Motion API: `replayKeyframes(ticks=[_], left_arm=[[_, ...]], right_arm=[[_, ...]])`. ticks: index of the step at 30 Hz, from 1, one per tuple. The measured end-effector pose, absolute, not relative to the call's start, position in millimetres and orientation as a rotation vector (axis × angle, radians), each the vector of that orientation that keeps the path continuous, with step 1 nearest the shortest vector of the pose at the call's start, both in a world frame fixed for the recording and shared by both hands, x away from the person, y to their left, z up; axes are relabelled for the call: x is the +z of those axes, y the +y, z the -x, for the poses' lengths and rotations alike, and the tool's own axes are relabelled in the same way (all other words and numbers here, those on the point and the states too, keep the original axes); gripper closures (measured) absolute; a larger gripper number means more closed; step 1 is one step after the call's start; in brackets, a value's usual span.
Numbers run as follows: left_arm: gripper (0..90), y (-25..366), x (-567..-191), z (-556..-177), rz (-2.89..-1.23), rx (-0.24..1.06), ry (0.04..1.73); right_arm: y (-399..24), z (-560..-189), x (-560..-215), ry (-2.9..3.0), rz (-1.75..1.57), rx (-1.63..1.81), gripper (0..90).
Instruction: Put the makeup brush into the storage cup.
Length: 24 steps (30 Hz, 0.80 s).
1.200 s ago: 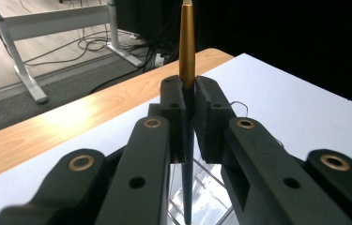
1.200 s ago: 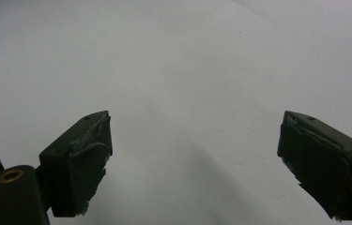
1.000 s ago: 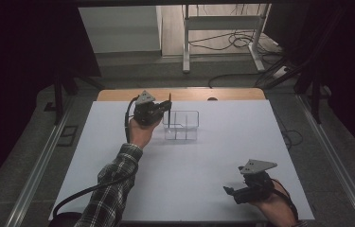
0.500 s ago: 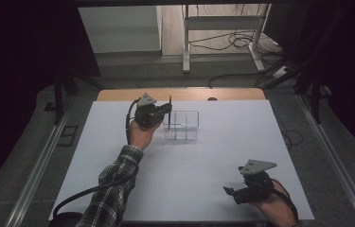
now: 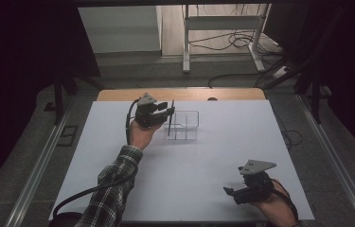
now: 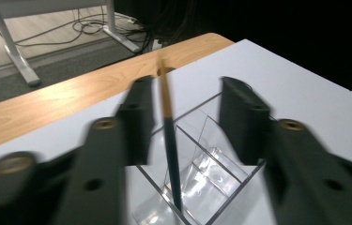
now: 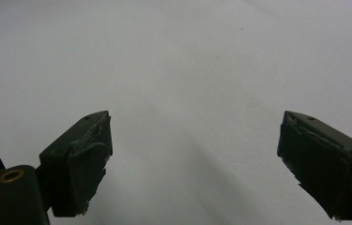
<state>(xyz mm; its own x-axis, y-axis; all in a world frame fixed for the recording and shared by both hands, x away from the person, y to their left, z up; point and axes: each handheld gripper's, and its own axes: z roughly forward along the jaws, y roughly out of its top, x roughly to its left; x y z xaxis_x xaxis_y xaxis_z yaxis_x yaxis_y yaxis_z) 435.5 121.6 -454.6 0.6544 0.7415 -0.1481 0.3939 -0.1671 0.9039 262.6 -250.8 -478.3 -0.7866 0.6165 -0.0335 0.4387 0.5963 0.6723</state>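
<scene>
On the white bench [image 5: 118,156], a clear divided organizer [image 6: 206,159] already holds the upright dark pen [image 6: 170,150]; left tongs [image 6: 185,119] stand apart around it, right tongs [image 7: 195,159] apart, idle. Placement looks done.

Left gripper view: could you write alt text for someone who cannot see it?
A dark pen stands upright in a clear divided organiser, between the open black fingers of the left gripper. Behind lie the white table and a wooden edge.
</scene>
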Motion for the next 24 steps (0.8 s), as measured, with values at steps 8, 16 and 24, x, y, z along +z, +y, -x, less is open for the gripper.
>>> replayKeyframes(ticks=[8,16,24], left_arm=[[19.0,118.4,-451.8,-436.2,-1.803,0.407,0.92],[7.1,118.1,-450.3,-437.7,-1.806,0.372,0.947],[2.7,121.1,-446.1,-437.2,-1.813,0.358,0.943]], right_arm=[[-250.5,-262.6,-478.5,2.565,-0.865,0.97,10.8],[-250.8,-262.7,-478.4,2.562,-0.867,0.971,10.8],[-250.7,-262.7,-478.3,2.561,-0.874,0.975,10.8]])
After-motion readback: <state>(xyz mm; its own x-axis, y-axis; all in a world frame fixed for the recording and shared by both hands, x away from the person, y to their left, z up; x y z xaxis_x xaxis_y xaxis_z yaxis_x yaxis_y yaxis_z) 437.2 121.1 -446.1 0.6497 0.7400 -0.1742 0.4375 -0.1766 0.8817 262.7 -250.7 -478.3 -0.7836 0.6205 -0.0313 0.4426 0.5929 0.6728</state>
